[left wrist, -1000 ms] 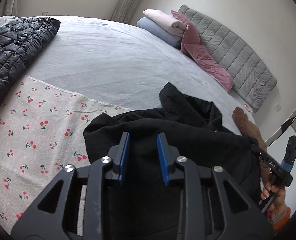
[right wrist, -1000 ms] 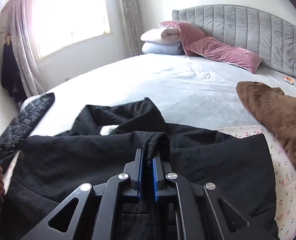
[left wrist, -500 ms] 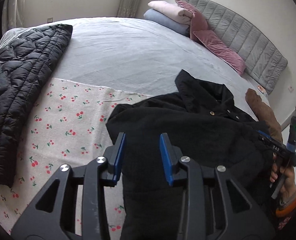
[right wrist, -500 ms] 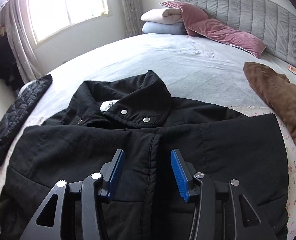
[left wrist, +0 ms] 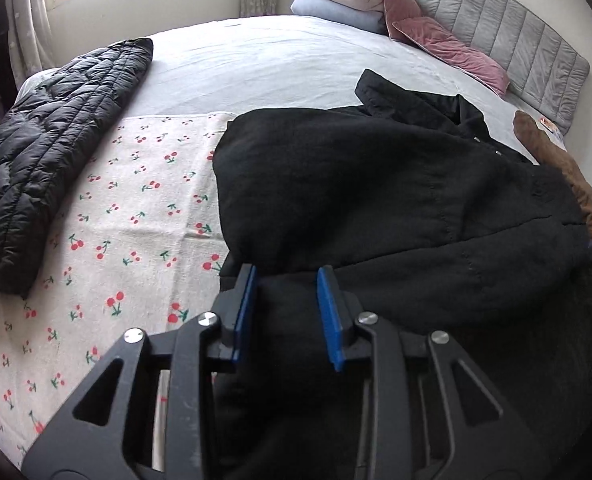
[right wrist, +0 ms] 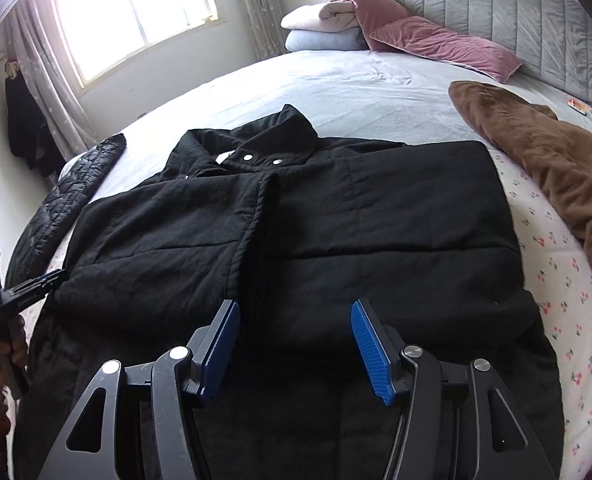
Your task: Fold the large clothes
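Note:
A large black jacket (right wrist: 296, 224) lies spread front-up on the cherry-print cloth (left wrist: 127, 216) on the bed, collar with snap buttons toward the headboard. It also shows in the left wrist view (left wrist: 376, 200). My left gripper (left wrist: 285, 312) is open and empty, hovering over the jacket's left lower edge. My right gripper (right wrist: 296, 344) is wide open and empty, above the jacket's lower middle. The left gripper also shows at the left edge of the right wrist view (right wrist: 27, 284).
A black quilted puffer jacket (left wrist: 51, 148) lies at the bed's left. A brown garment (right wrist: 544, 160) lies at the right. Pink pillows (right wrist: 436, 44) and folded blankets (right wrist: 320, 28) sit by the grey headboard (right wrist: 516, 12). The grey sheet (left wrist: 275, 56) stretches beyond the jacket.
My right gripper let go of the jacket's fabric and opened wide. Both grippers pulled back, and the jacket now lies flatter and more spread out.

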The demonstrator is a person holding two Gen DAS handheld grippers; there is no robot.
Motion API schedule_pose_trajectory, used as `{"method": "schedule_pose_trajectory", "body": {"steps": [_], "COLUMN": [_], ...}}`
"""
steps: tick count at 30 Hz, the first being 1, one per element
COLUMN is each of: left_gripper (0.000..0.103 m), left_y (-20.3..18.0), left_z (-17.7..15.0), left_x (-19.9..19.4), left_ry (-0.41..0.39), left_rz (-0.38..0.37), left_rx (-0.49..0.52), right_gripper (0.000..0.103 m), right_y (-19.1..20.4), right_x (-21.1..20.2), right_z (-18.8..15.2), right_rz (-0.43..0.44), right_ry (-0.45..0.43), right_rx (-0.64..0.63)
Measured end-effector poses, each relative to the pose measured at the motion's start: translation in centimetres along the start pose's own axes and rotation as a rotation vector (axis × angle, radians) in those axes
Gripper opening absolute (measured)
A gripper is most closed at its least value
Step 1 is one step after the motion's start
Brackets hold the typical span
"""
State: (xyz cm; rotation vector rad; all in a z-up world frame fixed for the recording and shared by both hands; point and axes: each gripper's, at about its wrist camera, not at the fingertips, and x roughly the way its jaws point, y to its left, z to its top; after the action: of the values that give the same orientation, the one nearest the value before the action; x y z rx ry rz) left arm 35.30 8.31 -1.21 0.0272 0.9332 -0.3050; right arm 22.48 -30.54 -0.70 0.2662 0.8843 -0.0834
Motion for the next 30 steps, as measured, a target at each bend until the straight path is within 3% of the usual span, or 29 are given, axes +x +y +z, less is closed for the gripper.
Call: {"method": "schedule_pose_trajectory", "body": {"steps": [2, 5, 8, 16, 22, 30], "left_gripper": [0.054, 0.072, 0.081, 0.085, 0.085, 0.088], "left_y": [-0.6, -1.9, -2.5, -1.9, -2.3, -2.0], "left_z": [-0.5, -1.5, -2.8, -8.2, -12.5, -17.7], "left_x": [-1.9, -5.3, -8.8, -16.0, -20.5, -22.3], "left_ry": [0.011, 0.009, 0.005, 0.051, 0.031, 0.089], "left_rz": [-0.046, -0.043, -0.042, -0.076, -0.035, -0.036], "left_rx": [-0.020, -0.011, -0.015, -0.098, -0.041, -0.052], "right_gripper": [0.066, 0.070, 0.074, 0.081, 0.081, 0.082], "right_y": [-0.5, -0.8, -0.9, -1.4, -1.7, -2.8], "right_x": [-1.9, -4.5, -7.2, -13.5, -16.4, -17.8], "right_z": [-0.9, -2.4, -3.9, -9.0, -13.6, -19.2], "right_rz": [-0.010, -0.025, -0.028, -0.026, -0.042, -0.015], "right_ry": [-0.004, 0.010, 0.017, 0.010, 0.042, 0.085], "right_rx": [0.015, 0.025, 0.027, 0.018, 0.024, 0.063]}}
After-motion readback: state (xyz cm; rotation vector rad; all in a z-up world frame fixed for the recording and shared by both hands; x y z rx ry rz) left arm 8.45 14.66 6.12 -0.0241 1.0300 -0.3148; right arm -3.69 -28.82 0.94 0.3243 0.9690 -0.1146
